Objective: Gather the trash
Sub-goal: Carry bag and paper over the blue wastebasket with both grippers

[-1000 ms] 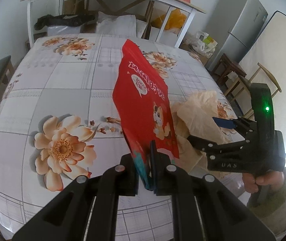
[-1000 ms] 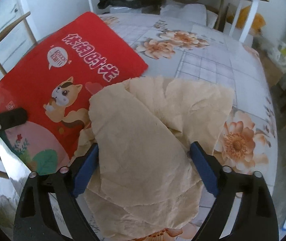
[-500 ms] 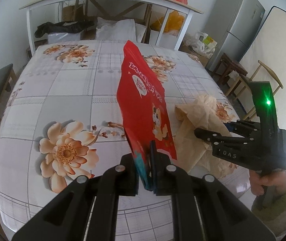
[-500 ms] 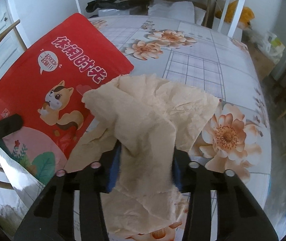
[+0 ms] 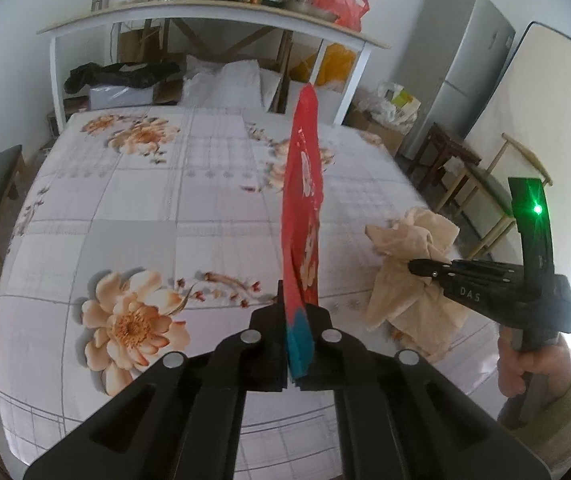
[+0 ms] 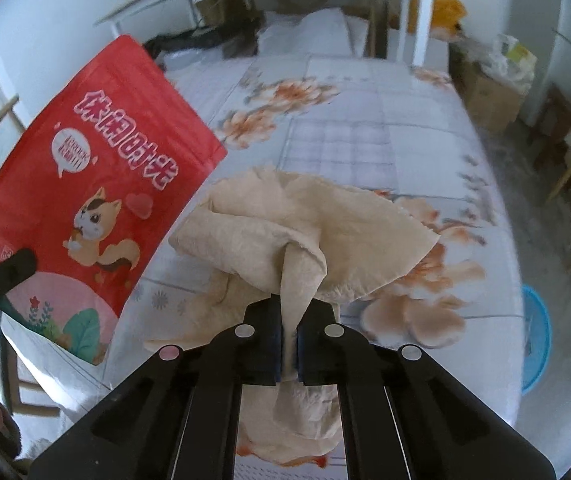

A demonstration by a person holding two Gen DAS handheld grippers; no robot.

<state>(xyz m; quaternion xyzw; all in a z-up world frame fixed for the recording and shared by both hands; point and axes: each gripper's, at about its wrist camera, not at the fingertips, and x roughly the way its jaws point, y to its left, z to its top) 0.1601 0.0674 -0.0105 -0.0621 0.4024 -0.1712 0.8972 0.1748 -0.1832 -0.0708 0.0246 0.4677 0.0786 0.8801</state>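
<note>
Looking along my left tongs (image 5: 293,332), I see them clenched on the bottom edge of the red snack pouch (image 5: 301,216), held edge-on above the flowered counter (image 5: 133,216); the right tongs (image 5: 425,266) read "DAS". From the right wrist, those tongs are clamped on crumpled beige paper (image 6: 301,236), and the pouch face shows Chinese characters and a cartoon squirrel.

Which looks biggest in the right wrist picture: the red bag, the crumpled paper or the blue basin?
1. Crumpled paper and red bag look about alike; both are close to the camera, so unsure.
2. Blue basin, smallest, partly cut off.
</note>
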